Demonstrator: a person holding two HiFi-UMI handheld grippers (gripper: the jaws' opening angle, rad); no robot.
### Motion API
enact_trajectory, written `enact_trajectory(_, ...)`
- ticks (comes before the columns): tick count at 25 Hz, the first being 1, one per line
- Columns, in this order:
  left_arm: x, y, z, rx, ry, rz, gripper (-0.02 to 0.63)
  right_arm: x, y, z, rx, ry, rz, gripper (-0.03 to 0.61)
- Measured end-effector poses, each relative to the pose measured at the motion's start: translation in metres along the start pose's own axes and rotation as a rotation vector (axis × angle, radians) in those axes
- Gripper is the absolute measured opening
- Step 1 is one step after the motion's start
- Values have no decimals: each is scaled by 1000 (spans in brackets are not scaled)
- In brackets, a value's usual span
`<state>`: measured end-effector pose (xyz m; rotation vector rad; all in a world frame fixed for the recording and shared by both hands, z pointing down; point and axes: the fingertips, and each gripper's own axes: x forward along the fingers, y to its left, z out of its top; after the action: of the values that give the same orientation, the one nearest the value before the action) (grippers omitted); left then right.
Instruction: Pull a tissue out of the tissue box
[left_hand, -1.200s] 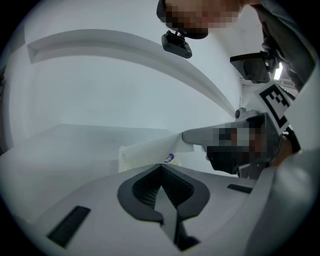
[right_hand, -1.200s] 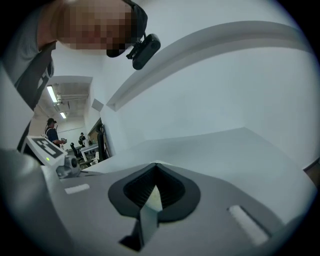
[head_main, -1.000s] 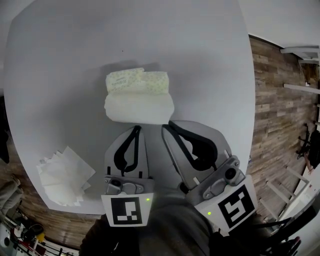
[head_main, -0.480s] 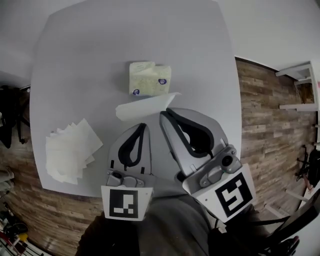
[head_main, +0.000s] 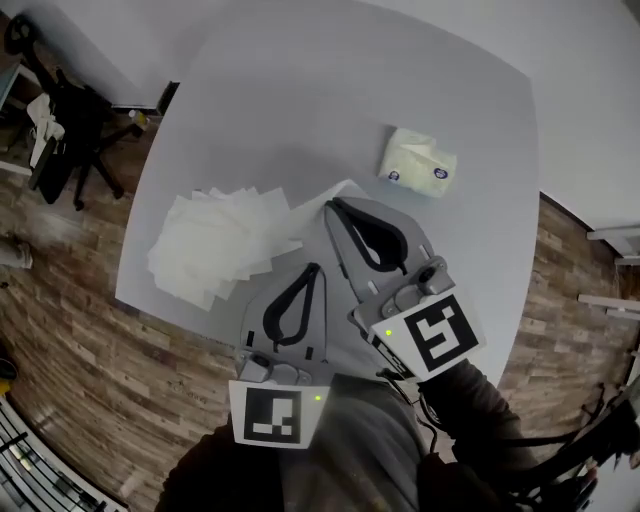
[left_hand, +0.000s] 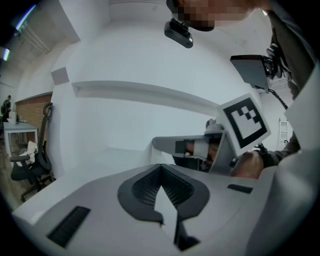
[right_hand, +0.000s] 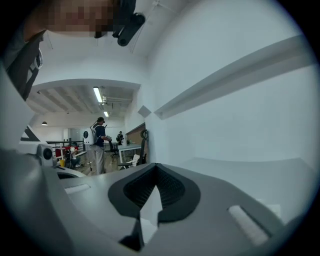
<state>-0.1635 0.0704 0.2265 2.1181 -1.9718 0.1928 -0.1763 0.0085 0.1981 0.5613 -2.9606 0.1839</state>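
Cream tissue pack (head_main: 418, 163) with blue marks, white tissue (head_main: 343, 188), white sheets (head_main: 215, 243), pale grey table (head_main: 300, 90), brown plank floor (head_main: 60, 290), grey left gripper (head_main: 314, 270) and right gripper (head_main: 331, 206), black-and-white markers (head_main: 272, 417)

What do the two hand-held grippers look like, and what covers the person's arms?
The left hand-held gripper and right hand-held gripper match: light grey tapered jaws, black ribbed pads, a white cube with black square markers at the rear, a small green light. The right sleeve looks dark.

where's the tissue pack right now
The tissue pack sits far right on the table in the head view, beyond the right claw holding a tissue.
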Motion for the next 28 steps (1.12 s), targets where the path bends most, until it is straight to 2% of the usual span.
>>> enact_trajectory(3, -22, 52, -2, 24, 6, 57, 2, 67, 35, -11, 17, 21, 87, 3)
enact_trajectory(5, -36, 89, -3, 1, 3, 124, 2, 101, 55, 0, 20, -11, 133, 3)
enact_trajectory(8, -55, 131, -10, -44, 5, 204, 2, 130, 76, 22, 11, -83, 168, 3)
enact_trajectory(10, -63, 146, -15, -58, 7, 229, 2, 139, 83, 18, 7, -82, 181, 3)
enact_trajectory(15, -70, 152, -26, -80, 18, 245, 2, 137, 96, -58, 73, 77, 213, 3)
enact_trajectory(20, -71, 150, -35, -66, 36, 209, 2, 130, 118, -148, 138, 242, 227, 6)
enact_trajectory(22, -72, 151, -36, -79, 32, 204, 2, 128, 126, -176, 171, 309, 236, 34)
enact_trajectory(24, -72, 150, -35, -74, 26, 187, 2, 122, 130, -193, 195, 356, 246, 84)
enact_trajectory(28, -68, 145, -38, -42, 27, 133, 2, 106, 124, -207, 224, 375, 194, 102)
